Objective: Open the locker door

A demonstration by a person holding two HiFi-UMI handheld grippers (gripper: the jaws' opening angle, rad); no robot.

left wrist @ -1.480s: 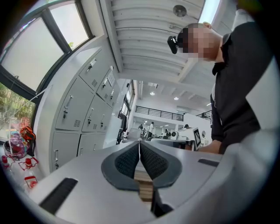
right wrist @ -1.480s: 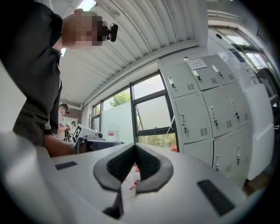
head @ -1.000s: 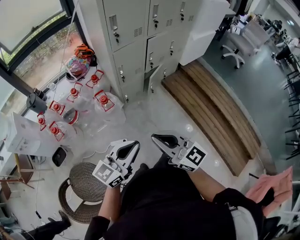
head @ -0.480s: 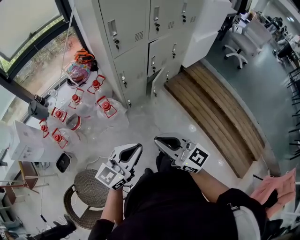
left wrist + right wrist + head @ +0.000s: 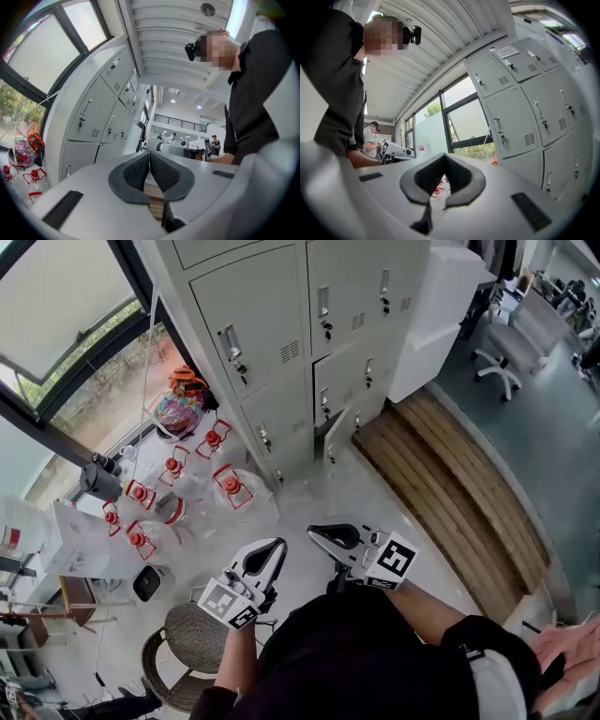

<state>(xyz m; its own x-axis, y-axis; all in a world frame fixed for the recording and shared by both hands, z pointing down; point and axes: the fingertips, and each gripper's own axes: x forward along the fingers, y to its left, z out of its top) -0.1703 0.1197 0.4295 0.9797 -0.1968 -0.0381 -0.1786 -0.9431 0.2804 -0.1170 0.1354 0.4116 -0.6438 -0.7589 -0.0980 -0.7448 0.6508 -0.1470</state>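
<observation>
The grey lockers (image 5: 309, 343) stand ahead of me, each door with a small handle and lock (image 5: 232, 345). One low door (image 5: 332, 435) looks slightly ajar; the others are closed. My left gripper (image 5: 269, 554) and right gripper (image 5: 322, 535) are held close to my body, well short of the lockers, both shut with nothing between the pads. In the left gripper view the lockers (image 5: 96, 117) rise at the left beyond the shut left gripper (image 5: 149, 158). In the right gripper view the lockers (image 5: 520, 117) fill the right side past the shut right gripper (image 5: 444, 160).
Several clear jugs with red caps (image 5: 173, 491) and a colourful bag (image 5: 180, 409) lie on the floor left of the lockers. A woven stool (image 5: 183, 643) is at my left, a wooden platform (image 5: 450, 484) and a white cabinet (image 5: 441, 315) at the right.
The lockers have come lower and larger in the head view. Both grippers stay shut near my body; the left one has shifted slightly right.
</observation>
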